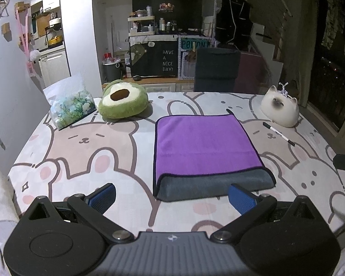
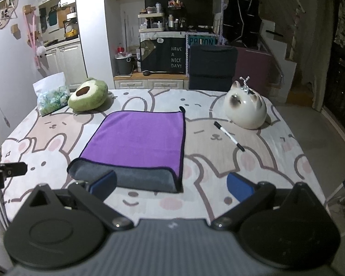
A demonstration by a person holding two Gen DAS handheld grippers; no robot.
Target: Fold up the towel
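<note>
Centrally, towel (image 1: 202,142) on bunny-print tablecloth (image 1: 85,151), dim room

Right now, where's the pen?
In both views the pen lies on the table's right side, between the towel and the cat figurine, touching neither.

Purple-grey towel (image 1: 202,147), folded flat

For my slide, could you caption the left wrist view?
Open left gripper faces a folded purple towel on the tablecloth.
</note>
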